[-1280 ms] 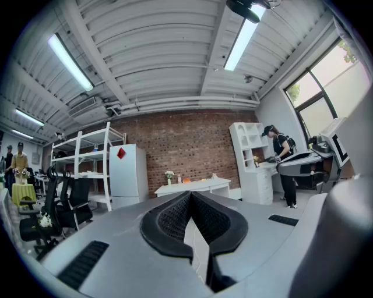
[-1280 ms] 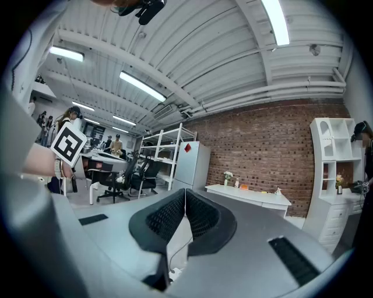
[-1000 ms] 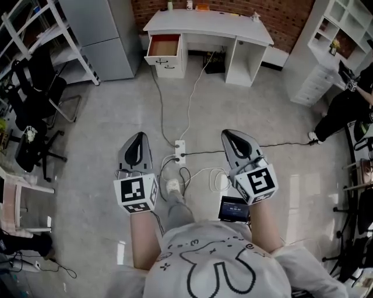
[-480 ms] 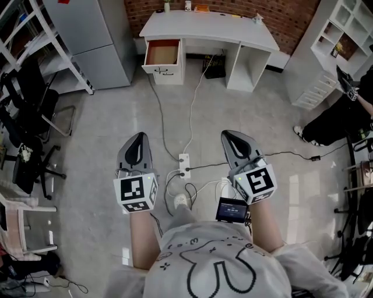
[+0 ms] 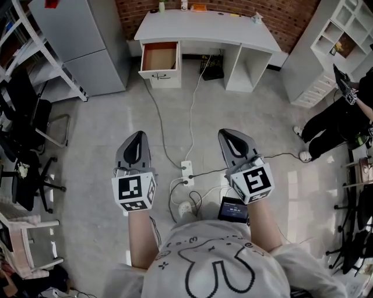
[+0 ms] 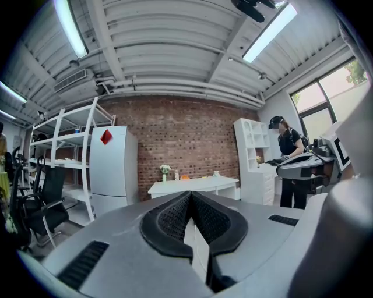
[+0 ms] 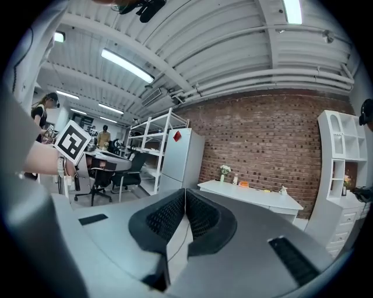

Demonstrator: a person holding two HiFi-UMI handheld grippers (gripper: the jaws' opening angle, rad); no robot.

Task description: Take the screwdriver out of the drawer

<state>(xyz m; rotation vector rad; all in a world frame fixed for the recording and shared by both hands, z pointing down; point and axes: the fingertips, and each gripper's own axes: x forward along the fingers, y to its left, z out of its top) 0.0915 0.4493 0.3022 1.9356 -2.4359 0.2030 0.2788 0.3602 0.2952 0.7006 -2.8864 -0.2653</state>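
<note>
A: Where is the screwdriver?

B: It cannot be made out from here. The drawer stands pulled open at the left end of the white desk, showing a brown inside; whatever lies in it is too small to tell.

A: And on the tabletop?

B: A few small things sit along its back edge, against the brick wall.

A: What stands between the person and the desk?

B: A stretch of grey floor. A white power strip lies on it between the two grippers, and a cable runs from there up to the desk's knee space. More cable is coiled by the person's foot.

A: The grippers?

B: The left gripper and the right gripper are held side by side, well apart from the desk. The fingers of each are pressed together with nothing between them.

A: What else is around?

B: A grey cabinet and a white rack to the left of the desk, black chairs further left, white shelving on the right, and another person beside it.
</note>
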